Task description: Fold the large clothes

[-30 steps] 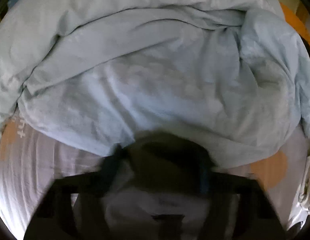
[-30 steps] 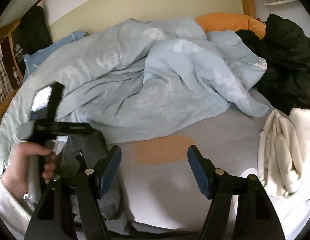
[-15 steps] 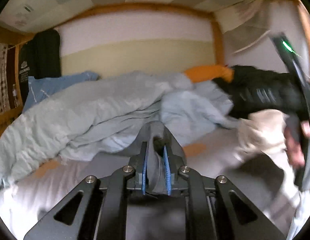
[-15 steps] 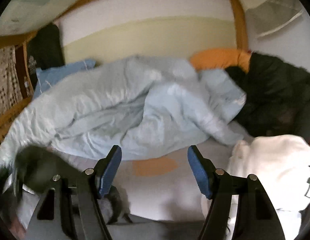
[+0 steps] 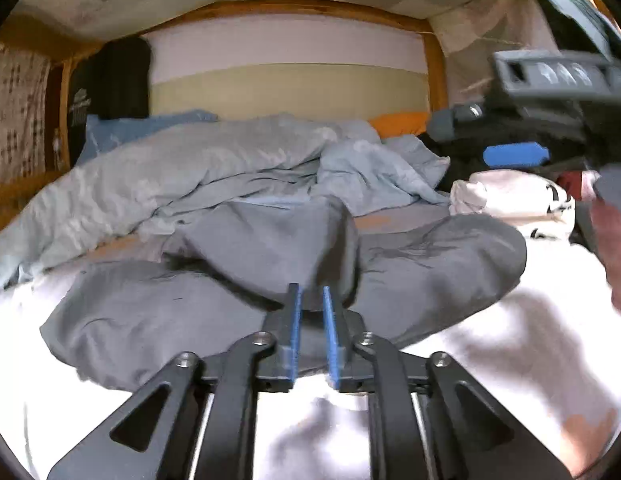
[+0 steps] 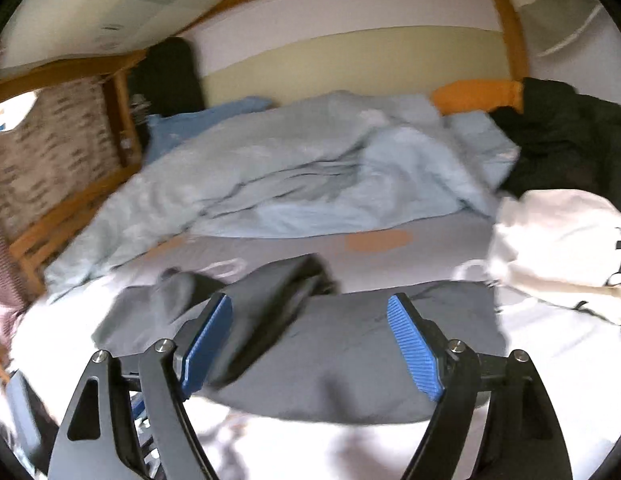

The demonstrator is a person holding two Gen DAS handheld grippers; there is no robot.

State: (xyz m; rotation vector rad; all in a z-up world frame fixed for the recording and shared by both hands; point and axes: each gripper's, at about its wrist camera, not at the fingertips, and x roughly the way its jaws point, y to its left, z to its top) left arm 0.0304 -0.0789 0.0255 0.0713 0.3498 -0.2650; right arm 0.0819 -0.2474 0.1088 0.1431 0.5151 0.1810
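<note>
A grey garment (image 5: 410,276) lies spread and rumpled on the white bed sheet (image 5: 490,340); it also shows in the right wrist view (image 6: 350,356). My left gripper (image 5: 310,292) sits just in front of a raised fold of it, jaws a narrow gap apart with nothing between them. My right gripper (image 6: 310,312) is wide open and empty above the garment; it also shows blurred at the right of the left wrist view (image 5: 550,120).
A crumpled light blue duvet (image 5: 190,176) fills the back of the bed. A white garment (image 6: 558,248) and a black one (image 6: 570,148) lie at the right. An orange pillow (image 6: 474,96) sits at the wooden headboard (image 5: 270,12).
My left gripper let go of the grey garment, which dropped and now lies spread on the bed. Both grippers pulled back and tilted up.
</note>
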